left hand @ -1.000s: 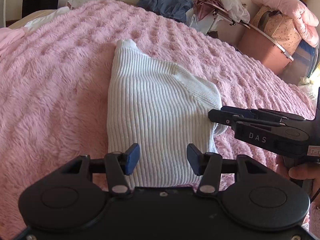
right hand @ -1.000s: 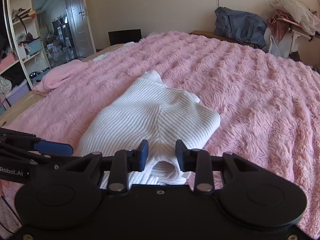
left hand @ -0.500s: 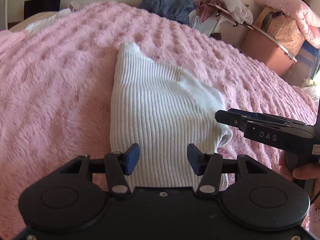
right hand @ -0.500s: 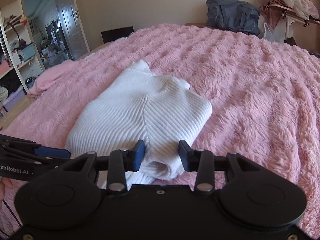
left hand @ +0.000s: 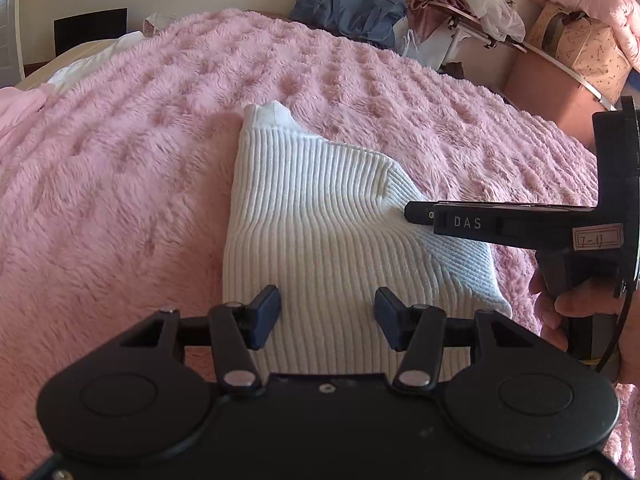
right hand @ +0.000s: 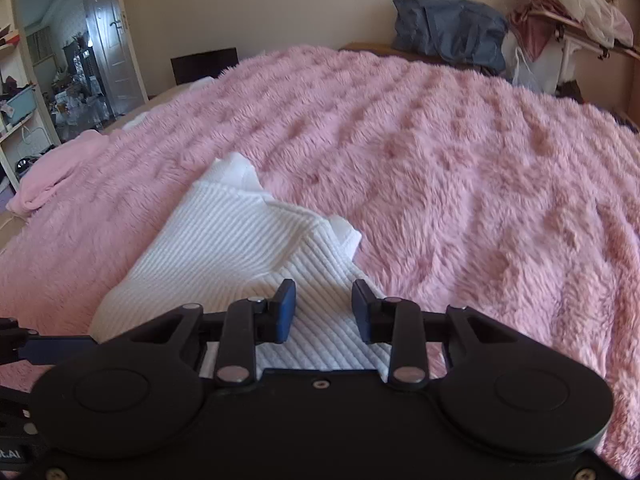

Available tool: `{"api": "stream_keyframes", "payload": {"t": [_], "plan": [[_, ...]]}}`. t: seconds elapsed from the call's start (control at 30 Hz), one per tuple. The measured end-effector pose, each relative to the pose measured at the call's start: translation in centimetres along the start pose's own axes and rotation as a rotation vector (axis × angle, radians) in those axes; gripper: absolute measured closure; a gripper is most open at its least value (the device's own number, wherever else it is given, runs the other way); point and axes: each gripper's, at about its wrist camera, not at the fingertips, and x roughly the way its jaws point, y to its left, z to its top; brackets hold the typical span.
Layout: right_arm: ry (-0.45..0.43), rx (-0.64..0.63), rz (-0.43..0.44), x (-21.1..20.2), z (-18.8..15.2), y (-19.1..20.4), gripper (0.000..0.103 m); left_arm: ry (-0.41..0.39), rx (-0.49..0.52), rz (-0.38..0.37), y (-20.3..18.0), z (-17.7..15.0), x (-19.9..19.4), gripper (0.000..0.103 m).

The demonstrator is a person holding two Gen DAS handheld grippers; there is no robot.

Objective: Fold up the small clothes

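Note:
A white ribbed knit garment [left hand: 316, 224] lies folded on the pink fluffy blanket [left hand: 120, 184]; it also shows in the right wrist view [right hand: 240, 248]. My left gripper [left hand: 326, 316] is open, its jaws over the garment's near hem. My right gripper [right hand: 323, 312] is open over the garment's near right corner, which lies between and under its jaws. In the left wrist view the right gripper [left hand: 416, 214] reaches in from the right, its tip touching the garment's right side. The left gripper's blue finger [right hand: 60, 350] shows at the left edge of the right wrist view.
The blanket [right hand: 460, 184] covers the whole bed. A pink cloth [right hand: 52, 176] lies at the bed's left edge. A dark blue bag [left hand: 348, 4], piled clothes and boxes [left hand: 576, 52] stand past the far side. A doorway [right hand: 76, 64] opens at left.
The right gripper moved forward over the garment's right side and now touches it. The left gripper stayed open over the near hem. The garment's right corner has shifted slightly.

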Motion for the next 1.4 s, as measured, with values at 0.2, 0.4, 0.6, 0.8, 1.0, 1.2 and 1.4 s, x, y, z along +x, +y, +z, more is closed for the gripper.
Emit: {"api": "stream_keyframes", "payload": {"t": [0.2,0.4,0.6,0.8,1.0,1.2,1.4], "plan": [[-0.025,0.063,0.007,-0.2,-1.1,-0.7,0.070,0.000,-0.007,0.009,-0.1,0.1,-0.2,0.047],[-0.135,-0.006,0.042,-6.4,-2.3,1.4,0.070,0.012,-0.040,-0.004,-0.3,-0.3,-2.3,0.047],[-0.160,-0.137,0.009,-10.1,-5.2,3.5,0.070,0.005,-0.010,0.029,-1.1,-2.5,-4.8,0.046],[-0.108,-0.134,-0.028,-9.5,-6.9,3.8,0.070,0.052,-0.010,0.051,-1.0,-4.5,-4.3,0.046],[-0.064,-0.110,-0.061,-7.4,-7.9,3.3,0.068,0.101,-0.010,0.079,-0.5,-5.6,-1.7,0.046],[-0.036,-0.004,-0.046,-6.9,-8.4,2.0,0.058,0.102,-0.033,0.066,-0.3,-5.2,-2.4,0.045],[-0.089,0.013,-0.061,-11.1,-7.7,3.3,0.059,0.015,-0.036,0.063,-0.3,-4.1,-7.5,0.045]]}}
